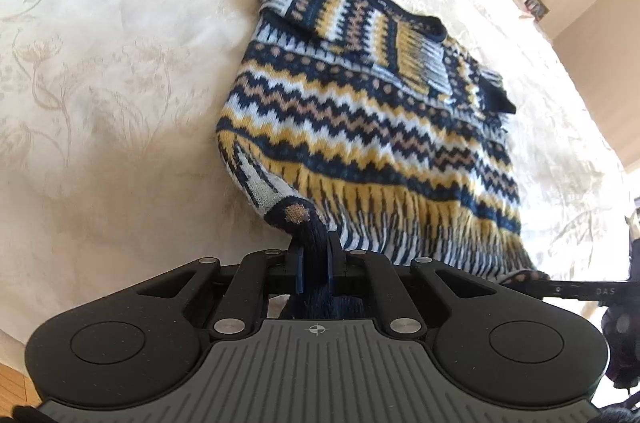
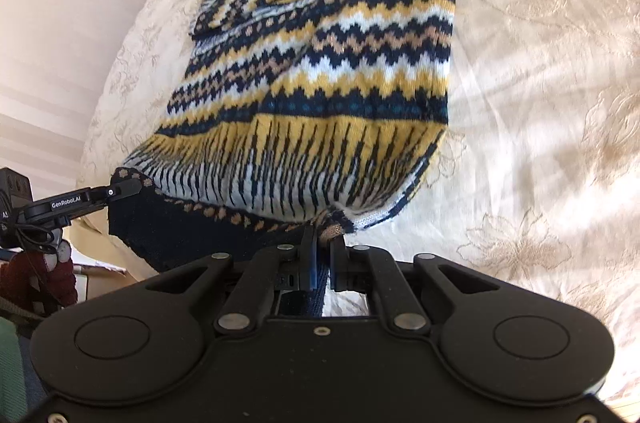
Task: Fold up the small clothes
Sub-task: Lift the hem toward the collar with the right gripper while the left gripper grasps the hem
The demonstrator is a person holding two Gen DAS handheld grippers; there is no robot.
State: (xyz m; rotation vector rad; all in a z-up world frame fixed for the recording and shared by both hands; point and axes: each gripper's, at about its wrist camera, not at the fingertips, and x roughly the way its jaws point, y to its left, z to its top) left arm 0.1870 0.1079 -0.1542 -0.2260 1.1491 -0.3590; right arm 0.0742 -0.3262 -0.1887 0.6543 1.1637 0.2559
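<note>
A small knitted sweater [image 1: 360,111] with navy, mustard yellow, white and tan zigzag bands lies spread on a cream bedspread [image 1: 112,71] woven with a pale floral pattern. In the left wrist view the sweater fills the centre and right of the frame, its navy neckline toward the upper centre and its fringed yellow and white hem toward the bottom. Both sleeves are folded inward across the chest, meeting near the neckline.

At the bottom centre of that view the left gripper [image 1: 313,255] is clamped on the sweater's lower hem corner: a twist of dark navy ribbing is pinched between its two blue-padded fingers, and the fabric just above it is bunched and lifted off the bedspread. At the right edge of the same frame a black bar of the other tool reaches the opposite hem corner.

In the right wrist view the sweater runs from the top centre down to the bottom centre. The right gripper [image 2: 323,255] is likewise closed on the hem, gripping a small fold of navy and tan ribbing at its corner. The hem hangs raised between the two tools, showing its dark navy underside at the lower left of the frame. There the left gripper appears side-on, a black arm printed with white lettering, its tip touching the far hem corner.

A cream wall [image 2: 60,3] shows along the left side of this frame
</note>
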